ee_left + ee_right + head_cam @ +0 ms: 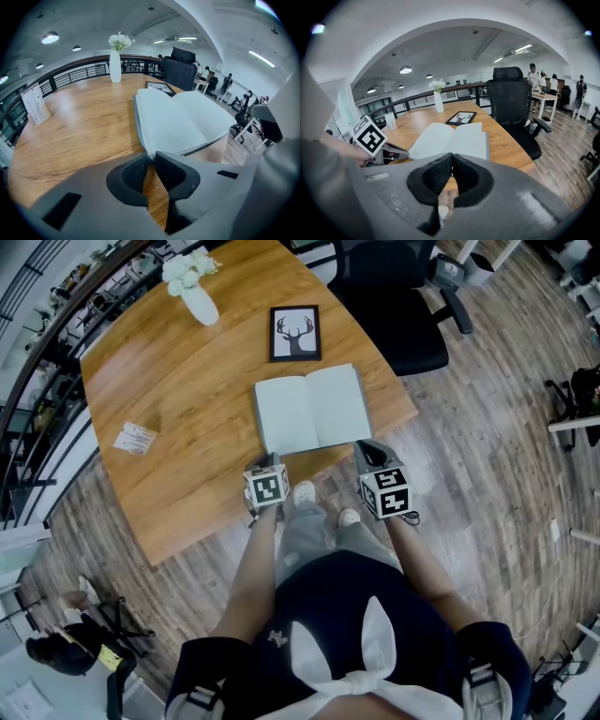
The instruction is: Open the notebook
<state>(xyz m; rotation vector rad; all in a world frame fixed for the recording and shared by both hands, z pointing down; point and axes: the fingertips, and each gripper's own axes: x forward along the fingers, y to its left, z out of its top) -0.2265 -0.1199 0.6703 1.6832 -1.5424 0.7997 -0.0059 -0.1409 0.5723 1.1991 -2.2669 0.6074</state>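
The notebook (pixel 312 409) lies open and flat on the wooden table (pixel 187 381), near its front edge, with two blank pages up. In the left gripper view the notebook (pixel 178 122) fills the middle. My left gripper (pixel 267 461) is at the notebook's near left corner. Its jaws stand open by a narrow slit (pixel 151 161), with the corner just beyond the tips and wood showing through the gap. My right gripper (pixel 367 448) hovers at the near right corner, off the table edge. It is shut (pixel 451 161) on nothing, and the notebook (pixel 450 138) lies ahead of it.
A framed deer picture (pixel 295 332) lies just behind the notebook. A white vase of flowers (pixel 197 296) stands at the back left, and a small card stand (pixel 137 439) at the left edge. A black office chair (pixel 394 306) sits at the table's right.
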